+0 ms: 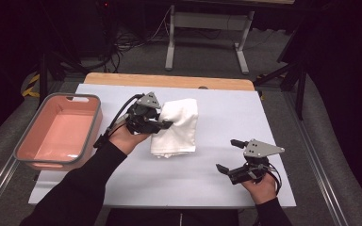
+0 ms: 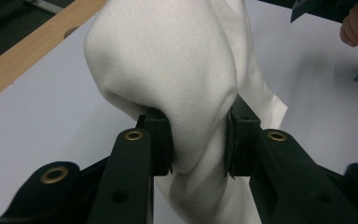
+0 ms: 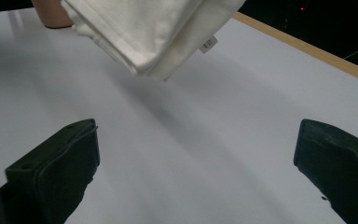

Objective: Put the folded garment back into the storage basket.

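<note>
Clearly the left gripper (image 1: 162, 123) is clenched on a bunched fold of the folded white towel (image 1: 176, 127), the cloth bulging between its pads (image 2: 161, 140). The towel sits mid-table, just right of that gripper, with its near end hanging or trailing toward the white table sheet (image 1: 226, 117). The right gripper (image 1: 230, 155) waits near the right front of the table, jaws spread wide with nothing between them.

The risk, as I judge it, is that the folds slip apart: only one thick bunch is pinched, so the loose layers and the tagged corner (image 3: 208, 44) could sag open or drag on the sheet.

To the left, the pink basin (image 1: 59, 132) stands open, apart from the towel, its near rim something a trailing end could catch on. Open sheet lies between towel and right gripper, and the wooden far edge (image 1: 169, 81) is well clear.
</note>
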Demonstrator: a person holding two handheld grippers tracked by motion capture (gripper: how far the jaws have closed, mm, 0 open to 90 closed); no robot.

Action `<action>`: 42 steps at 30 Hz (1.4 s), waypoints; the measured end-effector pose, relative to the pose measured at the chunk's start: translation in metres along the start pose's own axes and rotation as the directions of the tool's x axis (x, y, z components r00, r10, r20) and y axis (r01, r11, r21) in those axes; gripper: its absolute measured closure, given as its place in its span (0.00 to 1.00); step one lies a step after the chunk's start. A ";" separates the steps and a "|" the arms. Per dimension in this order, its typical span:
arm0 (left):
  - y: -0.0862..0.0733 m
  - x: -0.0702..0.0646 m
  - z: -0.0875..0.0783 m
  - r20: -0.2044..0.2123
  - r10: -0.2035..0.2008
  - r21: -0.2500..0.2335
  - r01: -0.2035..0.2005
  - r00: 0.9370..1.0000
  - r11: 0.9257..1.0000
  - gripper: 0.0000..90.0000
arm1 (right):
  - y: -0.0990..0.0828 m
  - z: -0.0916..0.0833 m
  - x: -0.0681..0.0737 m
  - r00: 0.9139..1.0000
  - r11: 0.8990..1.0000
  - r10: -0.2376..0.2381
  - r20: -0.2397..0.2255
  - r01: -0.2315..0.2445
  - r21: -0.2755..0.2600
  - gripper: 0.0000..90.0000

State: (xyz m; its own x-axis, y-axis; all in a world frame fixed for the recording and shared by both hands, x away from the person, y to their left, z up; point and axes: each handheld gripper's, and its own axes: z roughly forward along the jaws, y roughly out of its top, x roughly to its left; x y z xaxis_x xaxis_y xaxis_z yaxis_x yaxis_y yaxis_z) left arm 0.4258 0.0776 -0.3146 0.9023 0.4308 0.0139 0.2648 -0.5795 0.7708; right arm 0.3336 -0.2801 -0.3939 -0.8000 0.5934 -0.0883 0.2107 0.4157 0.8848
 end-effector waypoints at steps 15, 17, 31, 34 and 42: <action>-0.018 0.016 -0.031 -0.057 -0.025 0.000 0.025 0.998 1.000 0.76 | -0.002 0.003 -0.002 1.000 1.000 0.004 -0.009 -0.004 -0.001 0.00; -0.020 0.017 -0.035 -0.062 -0.032 -0.003 0.032 0.998 0.999 0.76 | -0.002 0.004 -0.002 1.000 1.000 0.005 -0.007 -0.005 0.002 0.00; -0.032 0.030 -0.063 -0.110 -0.051 -0.007 0.051 0.993 0.999 0.76 | -0.009 0.004 -0.002 1.000 1.000 0.013 -0.014 -0.014 -0.028 0.00; -0.035 0.032 -0.068 -0.122 -0.051 -0.006 0.051 0.991 0.999 0.76 | -0.011 0.006 -0.003 1.000 0.999 0.012 -0.017 -0.013 -0.043 0.00; -0.041 0.038 -0.084 -0.149 -0.060 -0.008 0.059 0.987 0.998 0.76 | -0.013 0.007 -0.004 1.000 0.998 0.016 -0.010 -0.016 -0.059 0.00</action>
State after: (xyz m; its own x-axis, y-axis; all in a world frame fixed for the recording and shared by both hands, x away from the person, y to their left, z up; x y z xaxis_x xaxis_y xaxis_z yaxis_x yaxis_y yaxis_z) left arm 0.4208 0.1766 -0.2922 0.8242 0.5629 0.0623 0.3151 -0.5471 0.7755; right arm 0.3381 -0.2831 -0.4087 -0.8024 0.5927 -0.0697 0.1900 0.3645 0.9116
